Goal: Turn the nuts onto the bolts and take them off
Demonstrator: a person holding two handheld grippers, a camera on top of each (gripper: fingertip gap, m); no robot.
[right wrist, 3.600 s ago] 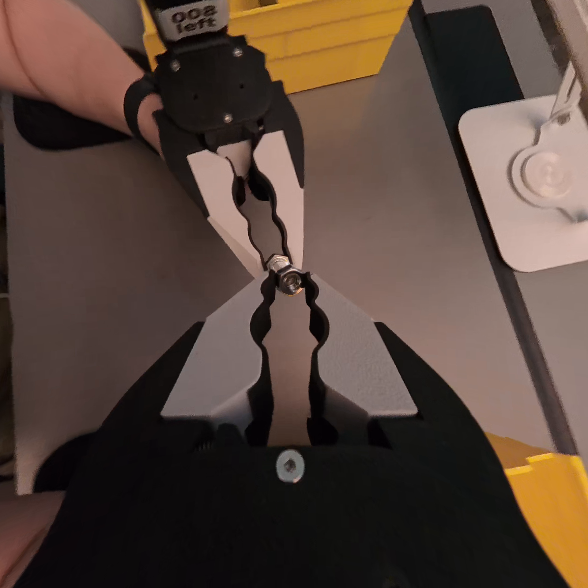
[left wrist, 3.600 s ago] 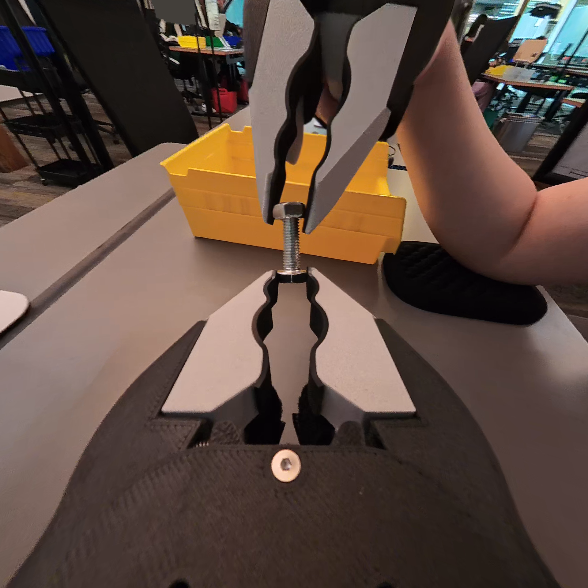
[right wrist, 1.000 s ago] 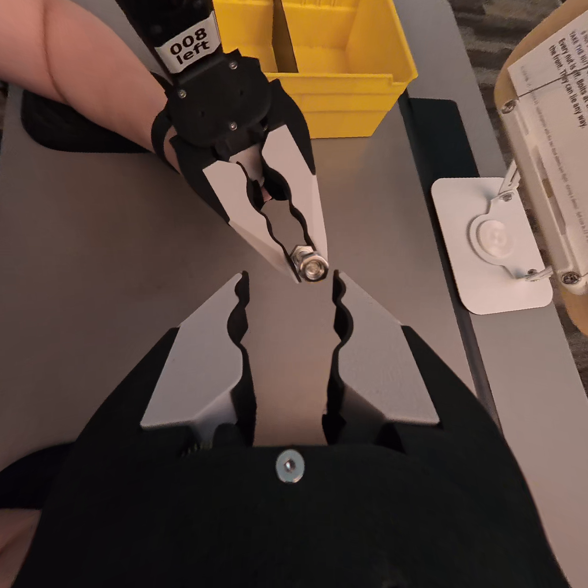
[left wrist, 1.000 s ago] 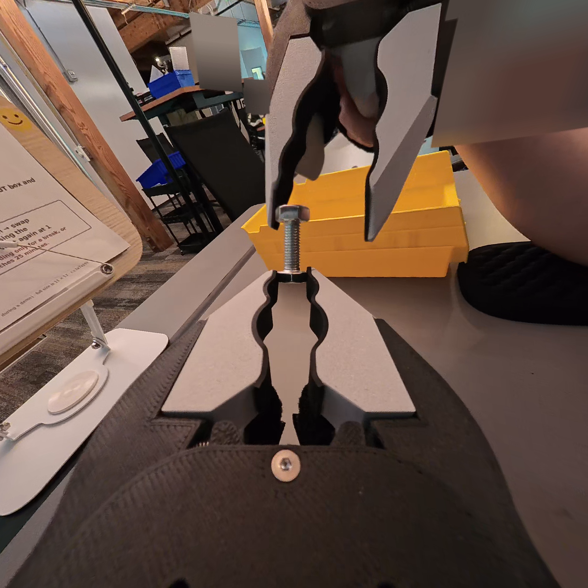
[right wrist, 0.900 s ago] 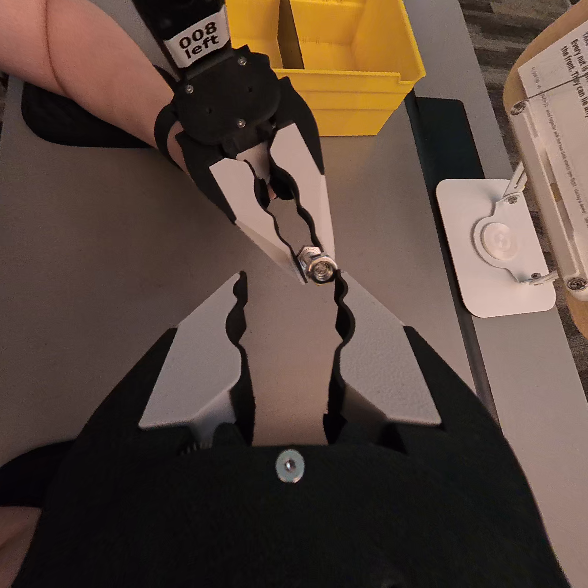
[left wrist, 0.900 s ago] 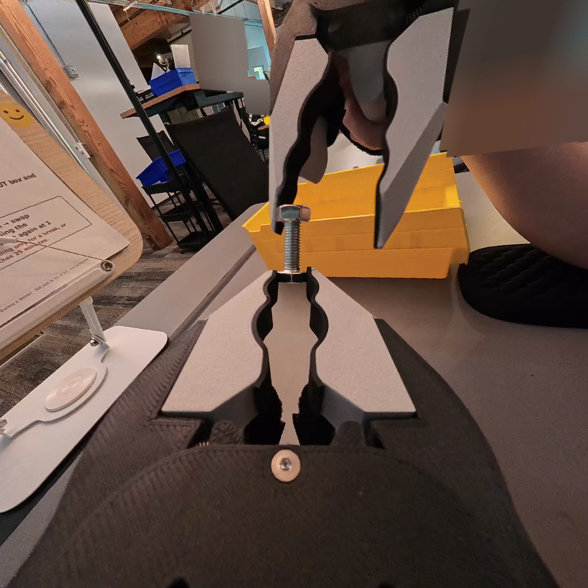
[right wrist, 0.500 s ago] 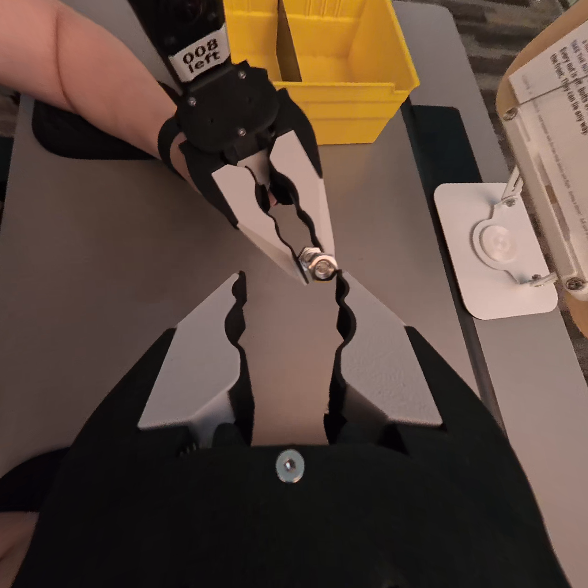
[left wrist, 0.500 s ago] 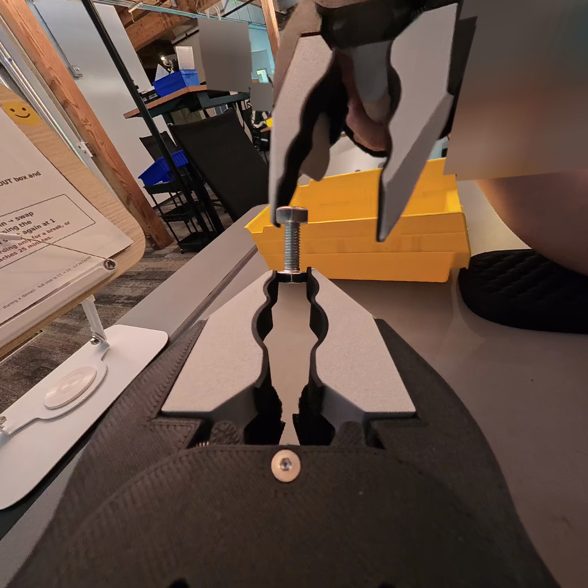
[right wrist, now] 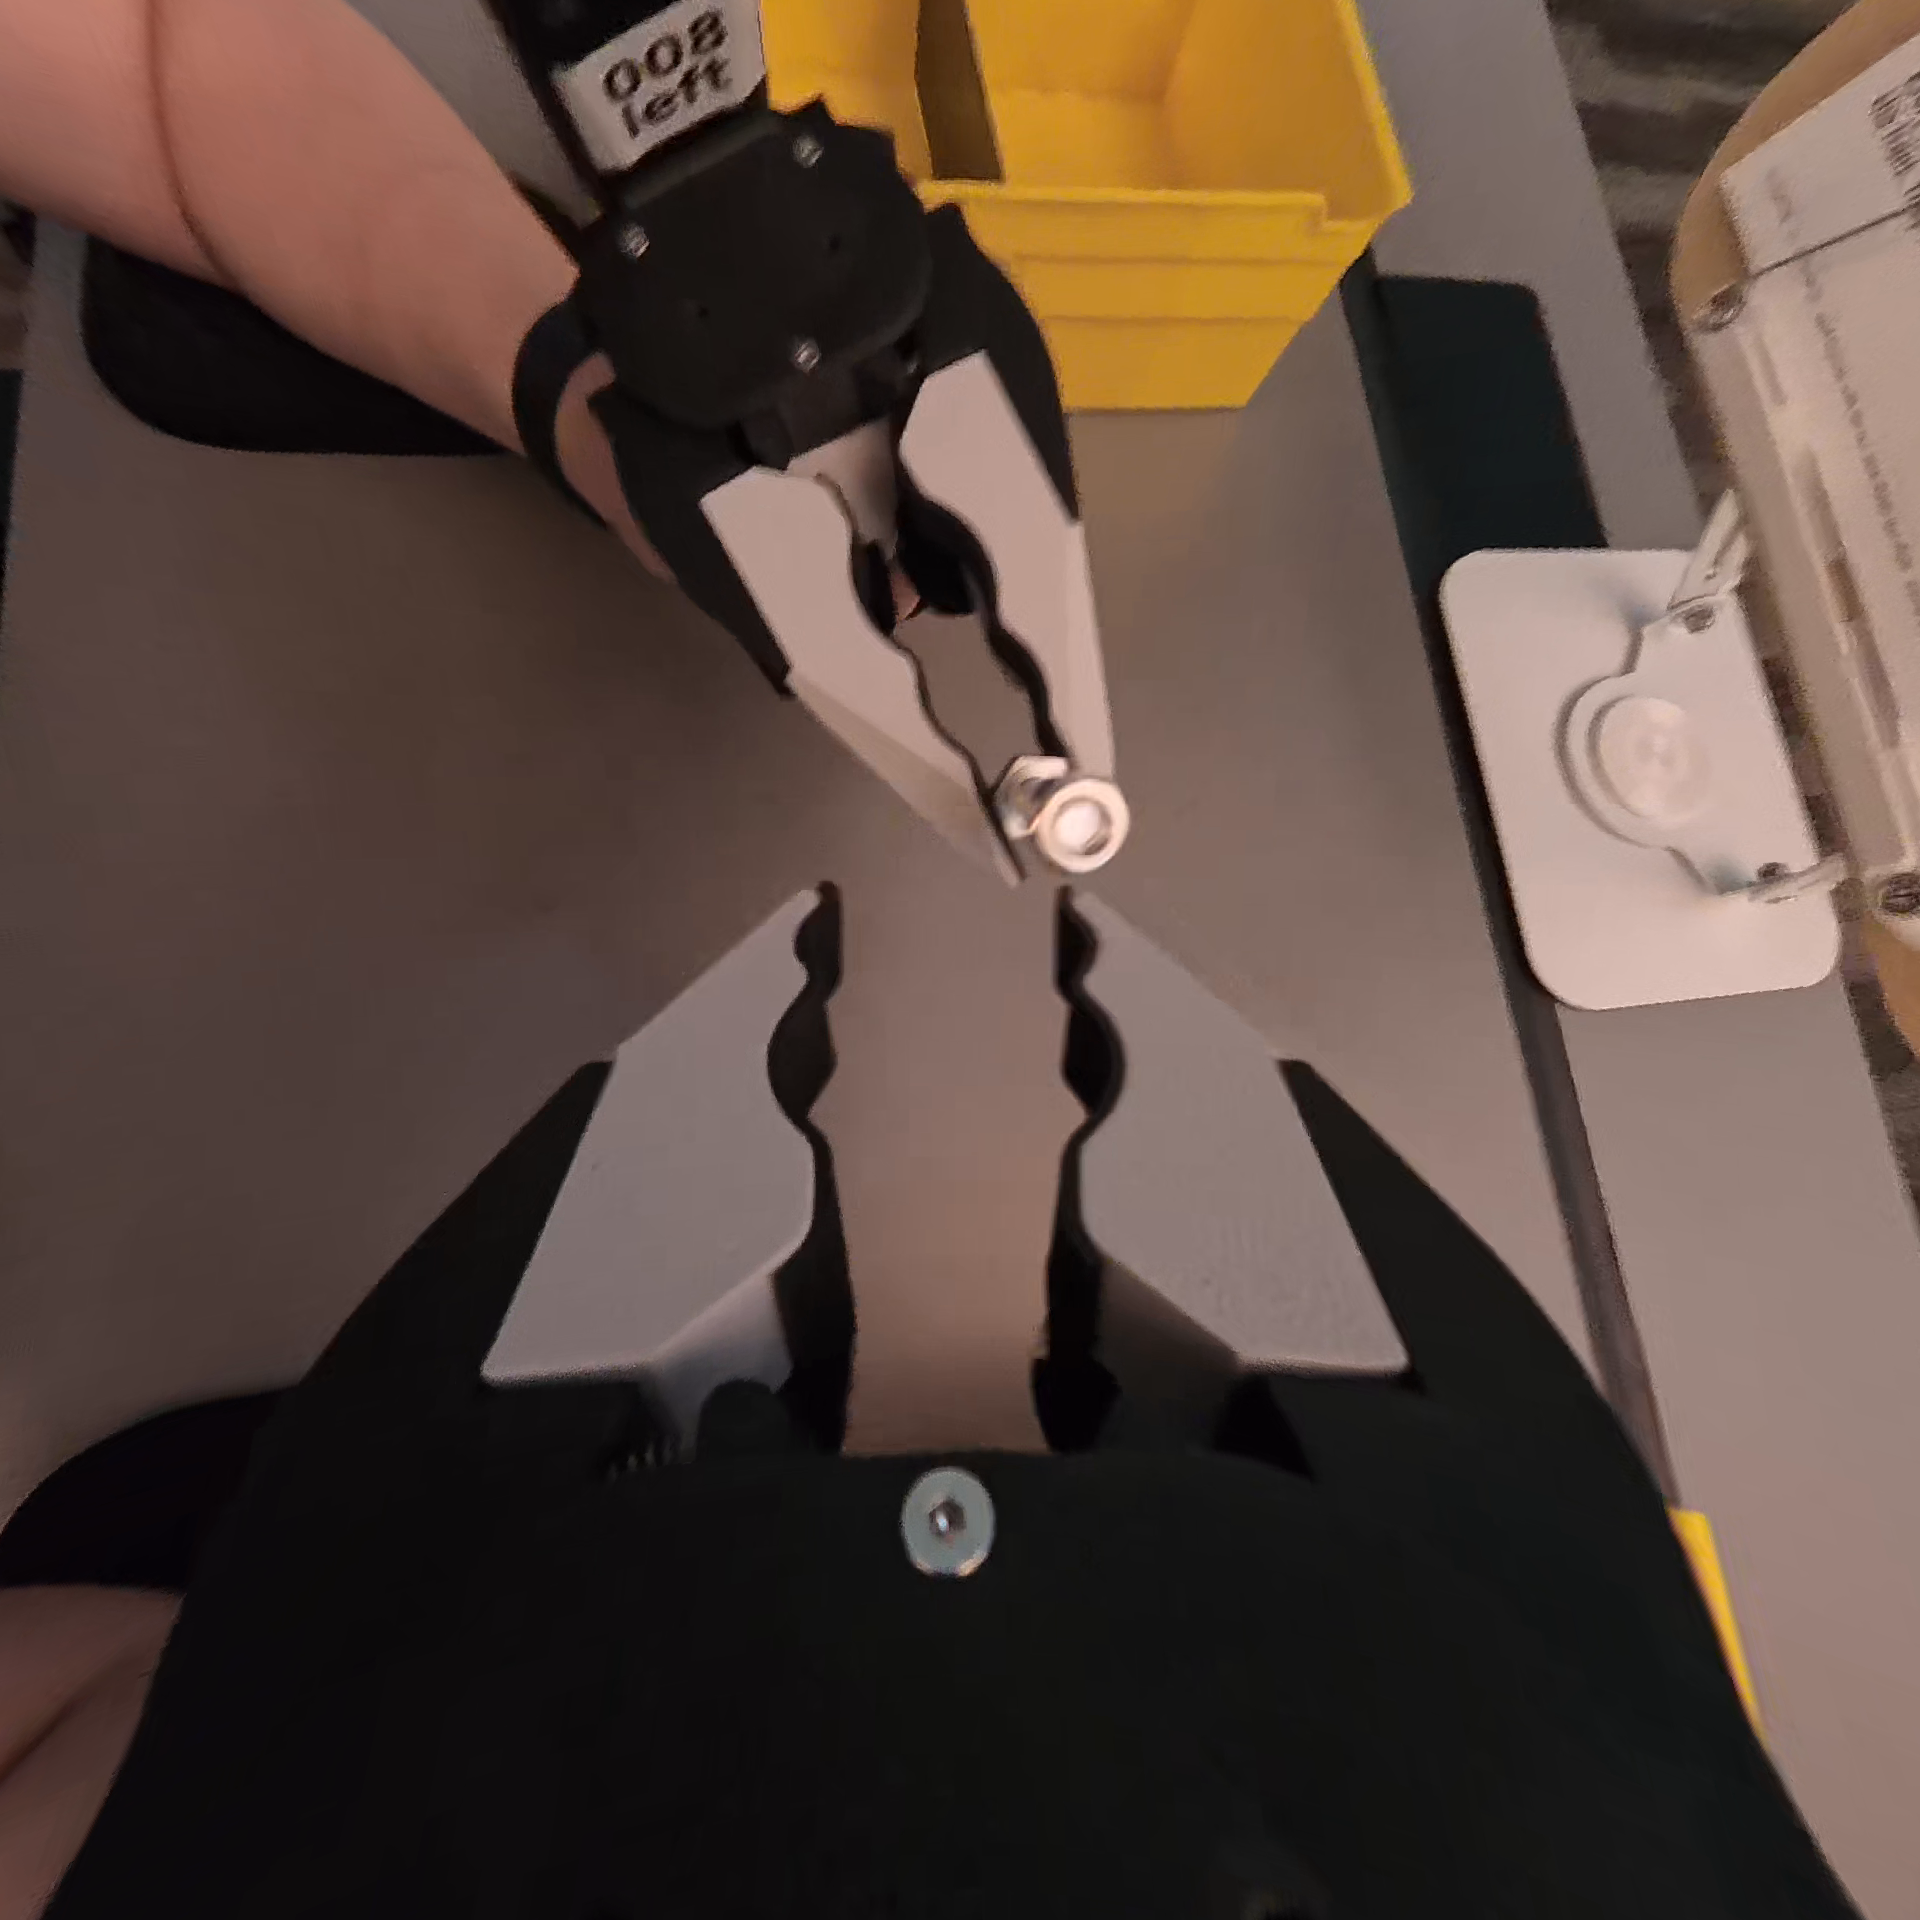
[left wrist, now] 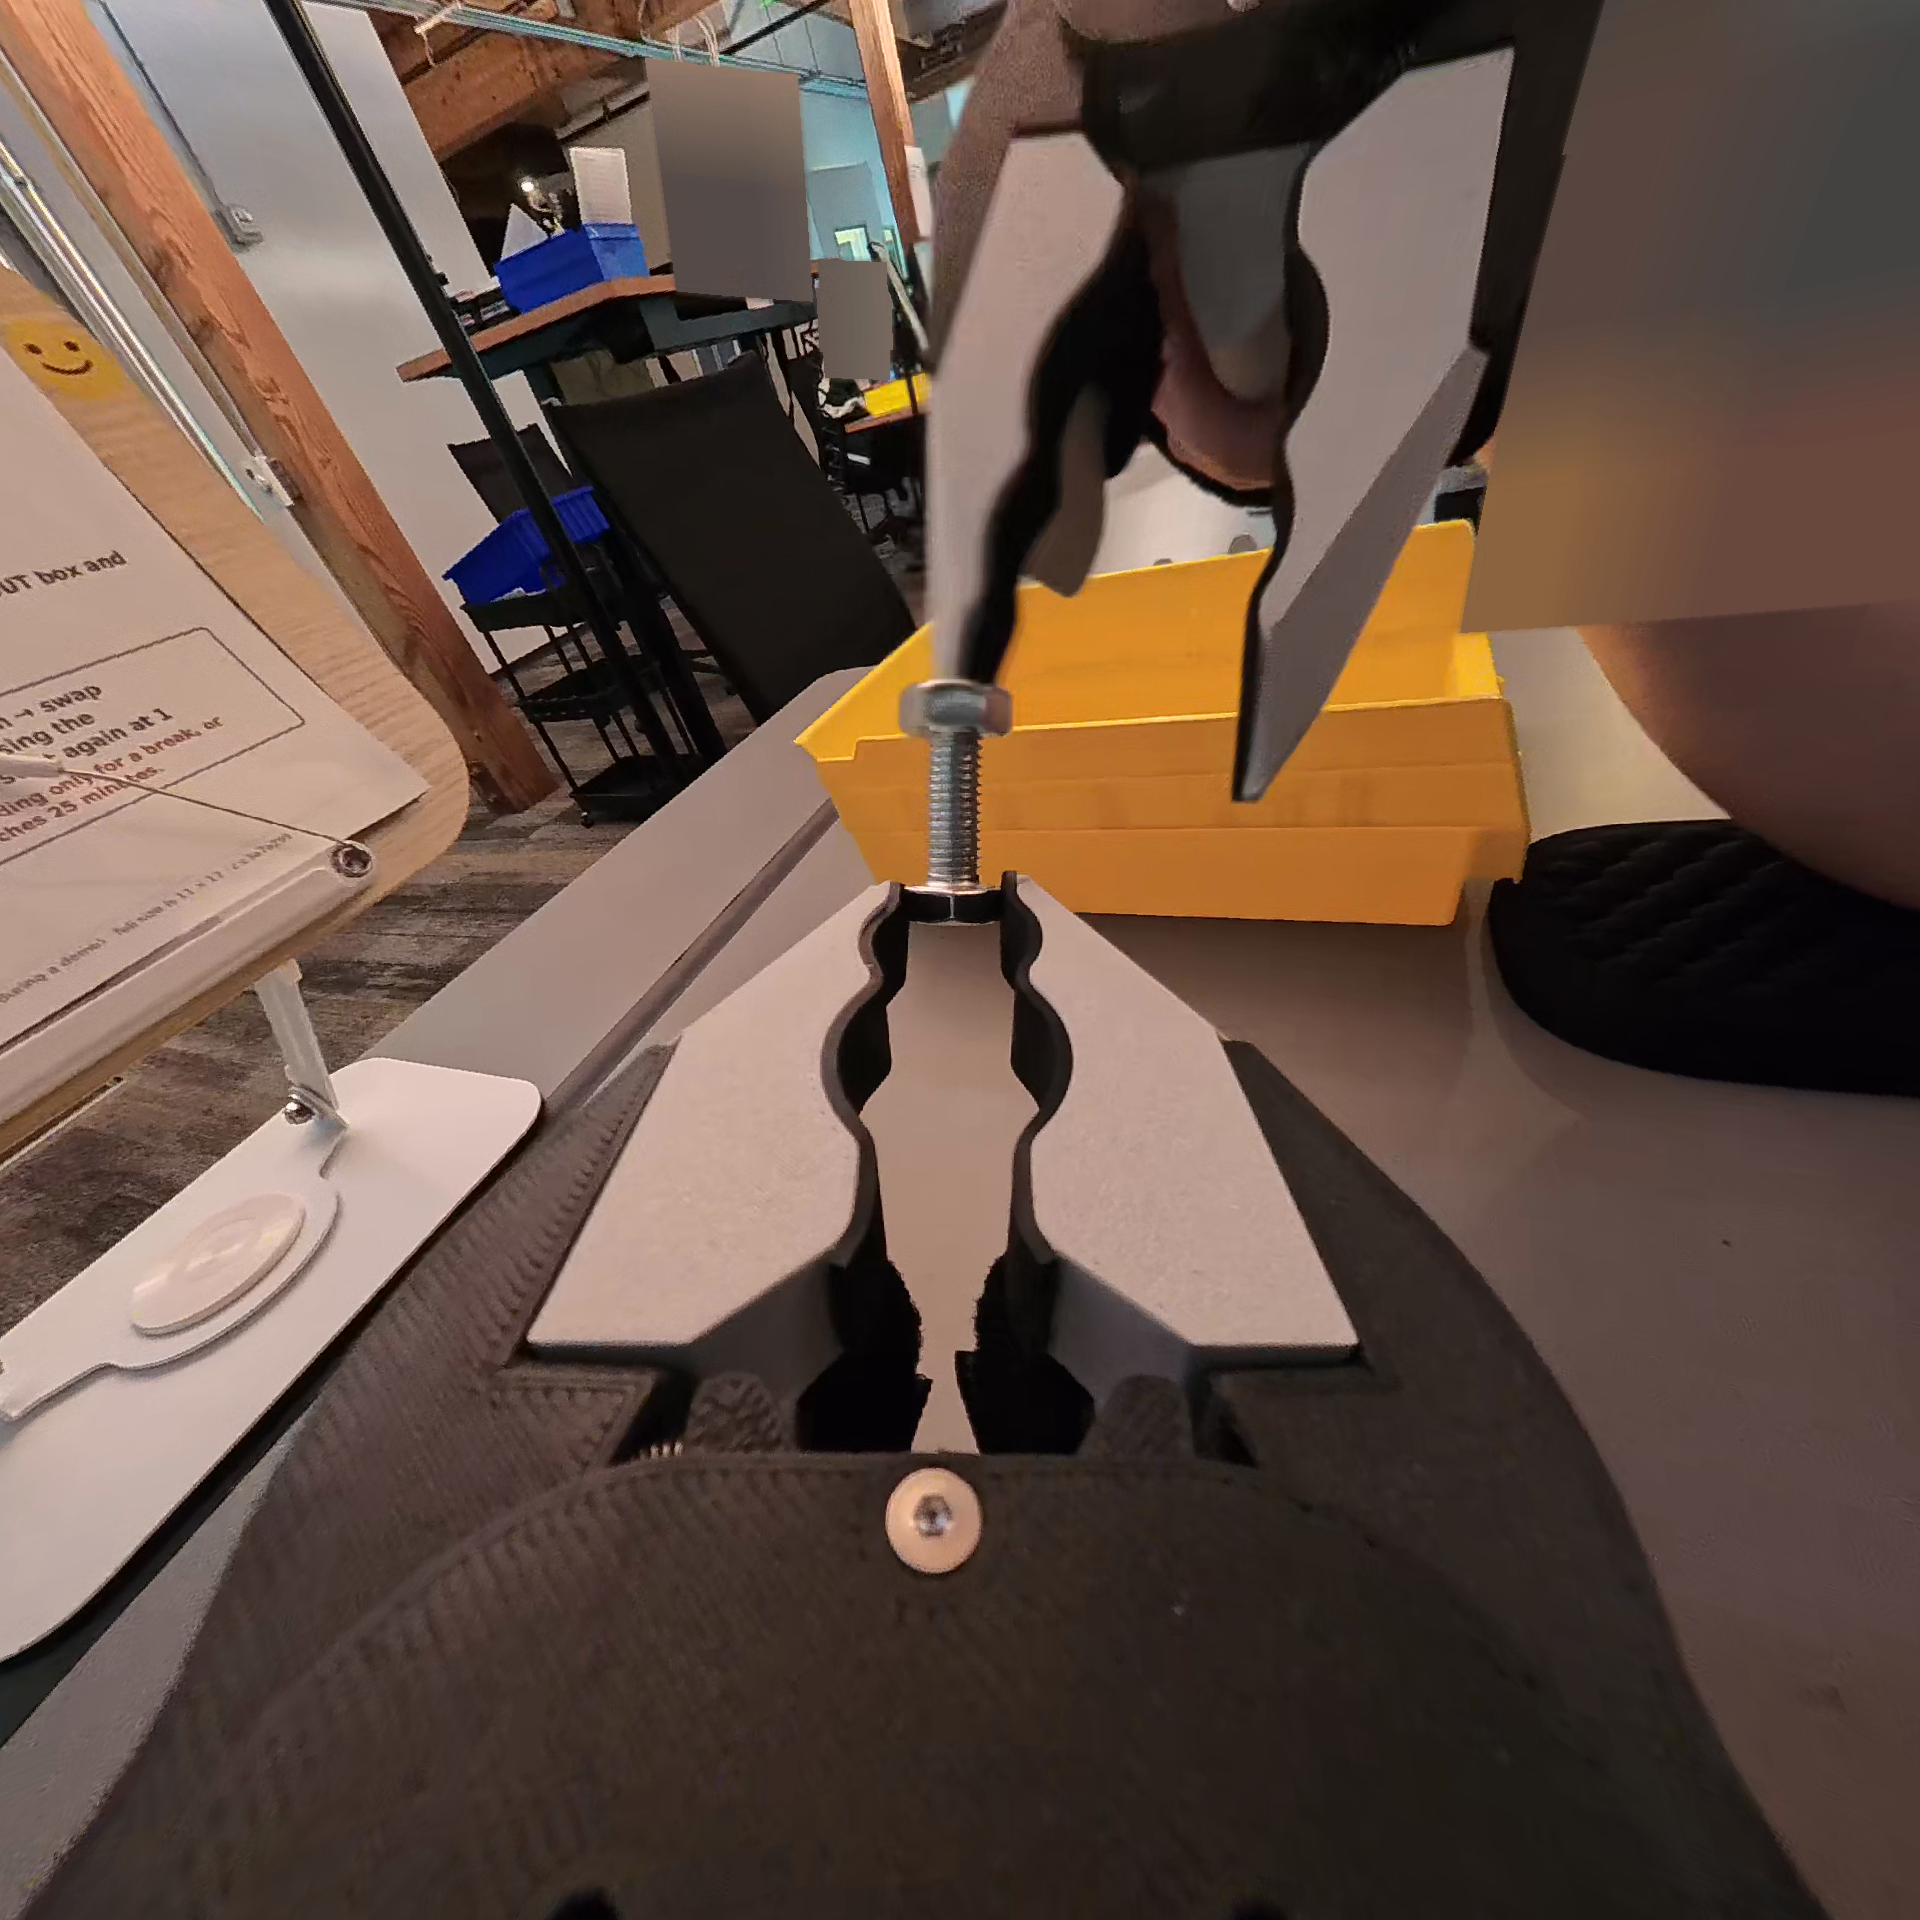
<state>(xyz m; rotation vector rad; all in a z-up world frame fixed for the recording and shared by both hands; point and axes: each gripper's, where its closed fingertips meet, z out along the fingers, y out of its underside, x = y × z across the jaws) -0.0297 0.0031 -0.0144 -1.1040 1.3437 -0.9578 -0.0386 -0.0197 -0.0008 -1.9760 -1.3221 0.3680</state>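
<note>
One grip left on the bolt (left wrist: 953,800) now, not two. Held upright above the grey bench (left wrist: 1558,1247) by the left tool (left wrist: 954,894), pinched shut at the very tips around the lower hex end, in front of the yellow bin (left wrist: 1195,852). Clamped as well, seconds ago, at the upper hex end by the right tool (right wrist: 945,896); now spread wide and drawn back off that end, lying just short of it in its own view, not touching. From the left view, one finger tip hanging right at the top hex, contact or none impossible to say. Nut versus bolt head at the two ends: not distinguishable. Probably a release between turns, with a re-grip at a fresh angle needed before any more twisting. Thread bare along nearly the whole length between the two ends, so plenty of turning left either way.
</note>
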